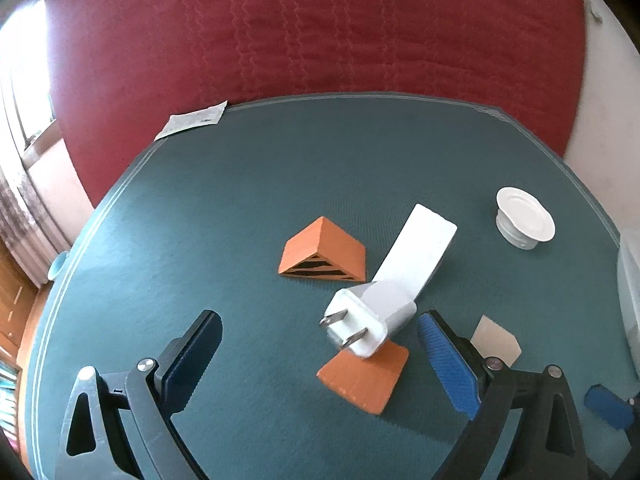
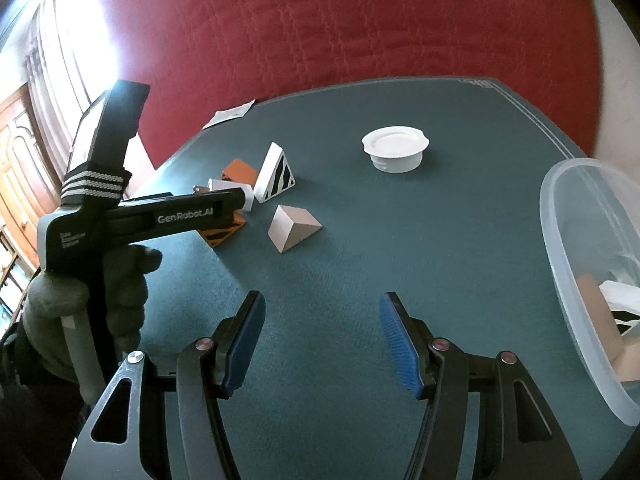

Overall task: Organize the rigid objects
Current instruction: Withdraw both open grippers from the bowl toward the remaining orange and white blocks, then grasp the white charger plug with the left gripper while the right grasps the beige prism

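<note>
My left gripper [image 1: 316, 352] is open above the green table, with a white plug adapter [image 1: 366, 320] between its fingers and apart from both. The adapter rests on an orange wedge [image 1: 360, 380]. A second orange wedge [image 1: 324, 256] and a white wedge [image 1: 420, 248] lie just beyond. A beige wedge [image 1: 496, 340] lies right of the blue pad. My right gripper [image 2: 322, 340] is open and empty above bare table. In the right wrist view I see the beige wedge [image 2: 294, 228], the white striped wedge [image 2: 278, 174], the adapter [image 2: 230, 192] and the left gripper's body [image 2: 152, 220].
A white lid-like dish [image 2: 396, 150] stands upside down at the far side, also in the left wrist view [image 1: 524, 222]. A clear plastic bin [image 2: 568, 264] holding several blocks stands at the right edge. A paper slip [image 1: 192, 120] overhangs the far left edge. A red cushion lies behind the table.
</note>
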Tool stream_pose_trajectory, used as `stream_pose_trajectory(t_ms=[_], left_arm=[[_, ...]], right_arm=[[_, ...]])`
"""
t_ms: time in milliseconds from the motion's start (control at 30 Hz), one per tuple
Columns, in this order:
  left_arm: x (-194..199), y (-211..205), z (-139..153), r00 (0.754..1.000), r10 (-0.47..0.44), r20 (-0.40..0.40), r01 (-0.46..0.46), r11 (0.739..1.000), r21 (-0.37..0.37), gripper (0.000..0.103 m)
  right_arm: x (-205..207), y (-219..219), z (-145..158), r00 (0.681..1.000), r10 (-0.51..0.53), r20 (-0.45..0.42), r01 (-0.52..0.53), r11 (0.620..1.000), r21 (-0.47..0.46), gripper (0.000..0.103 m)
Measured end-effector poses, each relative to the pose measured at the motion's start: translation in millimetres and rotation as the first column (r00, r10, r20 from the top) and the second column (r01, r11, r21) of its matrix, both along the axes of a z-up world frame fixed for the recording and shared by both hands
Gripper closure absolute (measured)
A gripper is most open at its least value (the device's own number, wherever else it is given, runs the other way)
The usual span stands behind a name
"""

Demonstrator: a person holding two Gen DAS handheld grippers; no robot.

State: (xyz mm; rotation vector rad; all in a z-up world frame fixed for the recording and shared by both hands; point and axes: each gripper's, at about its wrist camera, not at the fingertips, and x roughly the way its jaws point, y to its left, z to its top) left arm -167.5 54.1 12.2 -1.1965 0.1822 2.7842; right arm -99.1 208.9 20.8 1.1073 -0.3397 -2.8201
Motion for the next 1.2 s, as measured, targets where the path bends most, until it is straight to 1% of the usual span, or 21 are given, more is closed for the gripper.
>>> stream_pose_trajectory(t_ms=[167, 233, 267, 300, 333, 400, 433, 500, 600, 700, 833, 933, 1067, 1200], left_arm=[[-13, 1, -6, 0.999, -0.023, 0.027, 0.023, 1.000, 0.000, 0.003], [-19, -2, -9, 0.999, -0.019, 0.046, 0.019, 1.000, 0.005, 0.011], [-23, -4, -12, 0.997, -0.026, 0.069, 0.024, 0.999, 0.024, 0.020], [-24, -5, -13, 0.996, -0.032, 0.086, 0.028, 0.999, 0.046, 0.026], [-24, -7, -12, 0.996, -0.033, 0.080, 0.028, 0.998, 0.058, 0.027], [-24, -9, -11, 0.997, -0.039, 0.071, 0.034, 0.997, 0.070, 0.042], [-24, -10, -10, 0.997, -0.047, 0.065, 0.041, 0.996, 0.083, 0.045], [-22, -13, -10, 0.996, -0.062, 0.062, 0.055, 0.993, 0.109, 0.063], [-21, -19, -9, 0.996, -0.063, 0.059, 0.055, 0.989, 0.139, 0.068], [-18, -22, -7, 0.998, -0.034, 0.048, 0.028, 0.991, 0.132, 0.071], [-8, -29, 0, 1.000, 0.000, 0.007, -0.001, 0.994, 0.109, 0.071], [2, -36, 3, 1.000, 0.004, -0.014, -0.002, 0.995, 0.095, 0.071], [11, -50, 1, 1.000, 0.010, -0.011, -0.009, 0.996, 0.084, 0.071], [23, -64, -3, 0.999, 0.042, 0.006, -0.042, 0.995, 0.089, 0.071]], right_arm=[[-3, -1, -2, 1.000, 0.001, 0.014, -0.001, 1.000, -0.006, 0.042], [-3, 0, -2, 1.000, -0.001, 0.016, 0.001, 1.000, -0.007, 0.042], [-3, 0, -2, 1.000, -0.003, 0.017, 0.003, 1.000, -0.007, 0.042], [-3, 0, -2, 1.000, -0.004, 0.018, 0.004, 1.000, -0.008, 0.042], [-4, 0, -2, 1.000, -0.005, 0.020, 0.006, 1.000, -0.008, 0.042], [-4, 0, -3, 1.000, -0.007, 0.023, 0.008, 1.000, -0.008, 0.042], [-5, 0, -3, 1.000, -0.008, 0.025, 0.008, 1.000, -0.008, 0.042], [-5, 0, -4, 1.000, -0.011, 0.030, 0.011, 1.000, -0.007, 0.042], [-5, 0, -3, 0.999, -0.013, 0.032, 0.013, 1.000, -0.002, 0.042], [-5, 0, -4, 0.999, -0.015, 0.034, 0.015, 1.000, 0.003, 0.042], [-8, -3, -5, 0.999, -0.017, 0.039, 0.016, 1.000, 0.008, 0.042], [-9, -6, -4, 0.999, -0.008, 0.040, 0.008, 1.000, 0.002, 0.042], [-18, -17, -1, 0.999, 0.022, 0.043, -0.021, 1.000, -0.009, 0.042], [-34, -29, -1, 0.998, 0.042, 0.055, -0.040, 0.998, -0.038, 0.042]])
